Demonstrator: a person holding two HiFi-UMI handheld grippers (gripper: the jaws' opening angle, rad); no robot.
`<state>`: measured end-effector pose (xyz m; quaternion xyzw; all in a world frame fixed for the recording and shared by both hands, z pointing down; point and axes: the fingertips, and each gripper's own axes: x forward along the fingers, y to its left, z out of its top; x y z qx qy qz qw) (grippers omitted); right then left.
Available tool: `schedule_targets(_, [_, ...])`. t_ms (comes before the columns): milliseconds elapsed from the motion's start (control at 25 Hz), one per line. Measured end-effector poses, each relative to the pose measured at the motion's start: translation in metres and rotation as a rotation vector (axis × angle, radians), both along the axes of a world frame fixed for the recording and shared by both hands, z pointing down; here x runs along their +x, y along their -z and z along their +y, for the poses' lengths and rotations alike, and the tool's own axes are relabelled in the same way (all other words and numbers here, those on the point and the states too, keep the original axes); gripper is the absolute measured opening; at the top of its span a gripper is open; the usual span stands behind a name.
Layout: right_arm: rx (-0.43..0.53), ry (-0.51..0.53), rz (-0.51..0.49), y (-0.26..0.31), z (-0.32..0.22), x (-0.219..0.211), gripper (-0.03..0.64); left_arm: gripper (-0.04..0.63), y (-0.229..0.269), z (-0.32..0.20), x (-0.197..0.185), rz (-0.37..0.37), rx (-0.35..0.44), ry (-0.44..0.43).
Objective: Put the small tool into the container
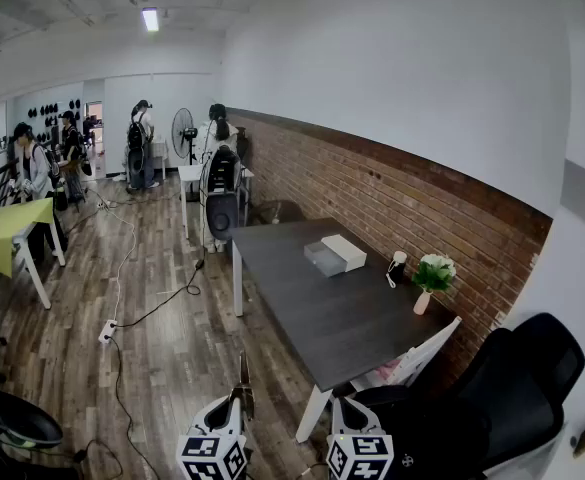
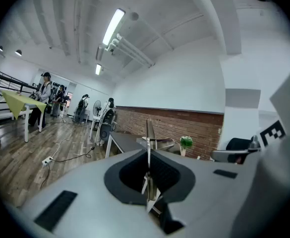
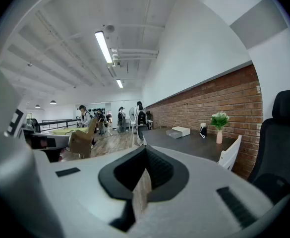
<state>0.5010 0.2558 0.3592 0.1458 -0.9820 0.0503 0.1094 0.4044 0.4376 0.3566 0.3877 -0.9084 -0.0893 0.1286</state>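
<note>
1. The wooden floor [image 1: 162,348] takes up the left of the room. People stand at its far end, well apart from the work.
2. The dark table [image 1: 342,318] runs along the brick wall on the right. Both claws are well short of its near end, so I judge the task has not begun.
3. A black office chair [image 1: 512,378] and a white chair [image 1: 412,358] stand at the table's near right corner, probably where the person will step in to reach the things.
4. The container [image 1: 334,255] lies on the far half of the table. It is a pale, shallow, box-like tray with a white rectangular piece touching its right side, possibly a lid. It appears to sit open-side up, ready to receive something.
5. A small vase of flowers [image 1: 432,278] stands against the wall, with a small dark and white item [image 1: 397,265] just to its left. I cannot tell whether that item is the small tool, and no view shows a tool clearly.
6. The left claw [image 2: 148,123] is pressed fully together with nothing between its jaws. It points roughly level towards the table.
7. The right claw [image 3: 145,171] is likewise closed and empty. Both are carried low and forward.
</note>
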Motion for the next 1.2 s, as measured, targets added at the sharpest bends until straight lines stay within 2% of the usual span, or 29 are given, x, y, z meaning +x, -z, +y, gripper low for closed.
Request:
schedule_targets(360, [-0.004, 0.038, -0.001, 0.008, 0.011, 0.001, 0.000, 0.006, -0.004, 0.005, -0.005, 0.011, 0.001, 0.002])
schedule_targets(560, [-0.028, 0.050, -0.033, 0.009, 0.012, -0.008, 0.002, 0.006, 0.002, 0.008, -0.013, 0.015, 0.013, 0.014])
schedule_targets(840, [-0.079, 0.037, -0.037, -0.004, 0.015, -0.024, 0.002, 0.005, -0.013, 0.017, -0.038, -0.018, 0.001, 0.005])
schedule_targets(1200, [-0.128, 0.005, -0.011, -0.023, 0.010, -0.044, 0.002, 0.006, -0.026, 0.019, -0.069, -0.001, -0.028, -0.013])
